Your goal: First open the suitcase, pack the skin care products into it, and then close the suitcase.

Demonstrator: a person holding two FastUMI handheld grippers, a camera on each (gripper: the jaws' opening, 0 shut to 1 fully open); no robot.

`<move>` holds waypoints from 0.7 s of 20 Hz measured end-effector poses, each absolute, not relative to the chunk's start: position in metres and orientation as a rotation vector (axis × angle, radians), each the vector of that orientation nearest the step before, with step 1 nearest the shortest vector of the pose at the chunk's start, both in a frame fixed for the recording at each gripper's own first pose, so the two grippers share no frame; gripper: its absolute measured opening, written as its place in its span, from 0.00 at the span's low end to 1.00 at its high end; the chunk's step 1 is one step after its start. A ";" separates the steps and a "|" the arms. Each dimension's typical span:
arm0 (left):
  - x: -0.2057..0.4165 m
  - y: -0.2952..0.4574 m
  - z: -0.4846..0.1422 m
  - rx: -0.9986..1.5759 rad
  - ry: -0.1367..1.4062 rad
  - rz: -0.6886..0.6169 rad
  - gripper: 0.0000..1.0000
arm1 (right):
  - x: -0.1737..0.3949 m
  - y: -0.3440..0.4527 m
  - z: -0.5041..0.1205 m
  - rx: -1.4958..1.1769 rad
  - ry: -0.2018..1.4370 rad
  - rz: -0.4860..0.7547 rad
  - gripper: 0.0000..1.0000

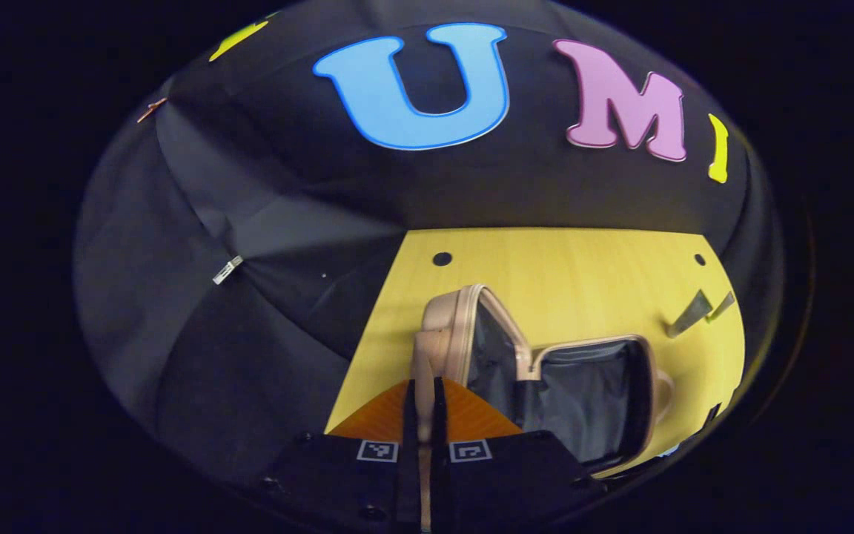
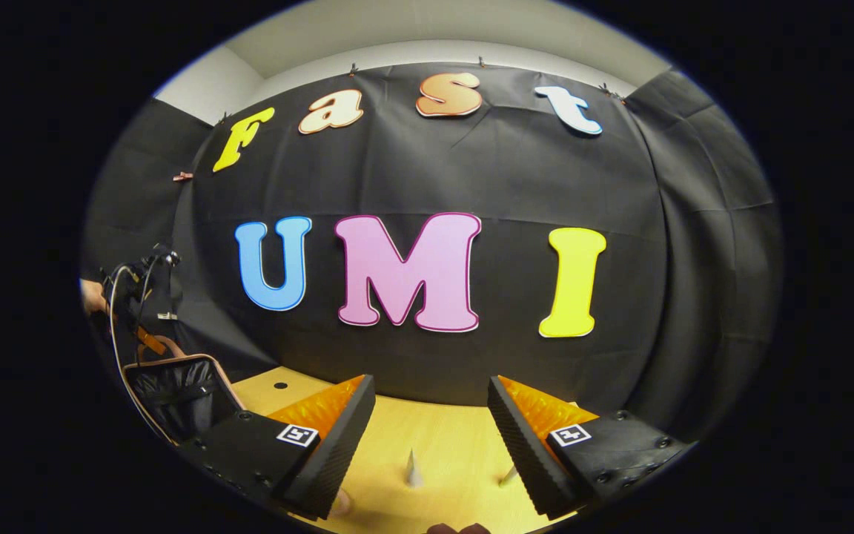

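While the suitcase (image 1: 545, 378) lies open near the bench's (image 1: 583, 267) left edge, as seen in the left gripper view, its lid stands raised and its dark lining is exposed, so step 1 of the task can be judged done. No bottle or jar can be made out inside it, though much of the interior is dark and hard to read.

The left gripper (image 1: 421, 415) is seen with its 2 fingers drawn almost together on a thin pale strip that runs down from the case's near corner; both fingers appear to press on it, and the strip is taken to be a pull or edge of the case, though what it is cannot be told for certain.

In the right gripper view, the right gripper (image 2: 431, 415) is held wide open above the bench, with nothing between its fingers. Between them, on the bench's near part, 2 small pointed tips (image 2: 413, 469) are seen, judged to be the tops of skin care products; little more of them is visible. The case appears at the far left of that view, well apart from them.

Packing is judged not yet begun, and closing is still left.
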State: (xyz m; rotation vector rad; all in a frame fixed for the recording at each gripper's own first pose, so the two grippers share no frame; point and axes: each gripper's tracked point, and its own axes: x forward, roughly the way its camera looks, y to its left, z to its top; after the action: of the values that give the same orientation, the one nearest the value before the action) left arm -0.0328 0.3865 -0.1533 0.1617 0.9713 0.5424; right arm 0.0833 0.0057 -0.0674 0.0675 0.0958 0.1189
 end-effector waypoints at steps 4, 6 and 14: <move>-0.054 0.480 -0.228 0.066 1.046 0.581 0.10 | 0.085 0.022 -0.077 0.022 0.150 0.082 0.96; -0.065 0.518 -0.272 0.016 1.096 0.578 0.10 | 0.082 0.026 -0.086 0.000 0.192 0.051 0.96; -0.087 0.555 -0.359 -0.172 1.117 0.612 0.20 | 0.087 0.059 -0.096 -0.003 0.248 0.039 0.96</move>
State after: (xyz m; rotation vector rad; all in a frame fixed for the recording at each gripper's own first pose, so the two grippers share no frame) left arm -0.0871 0.5552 -0.3591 -0.1718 1.1168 0.6124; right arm 0.0866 0.0592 -0.0964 -0.0028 0.2479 0.0390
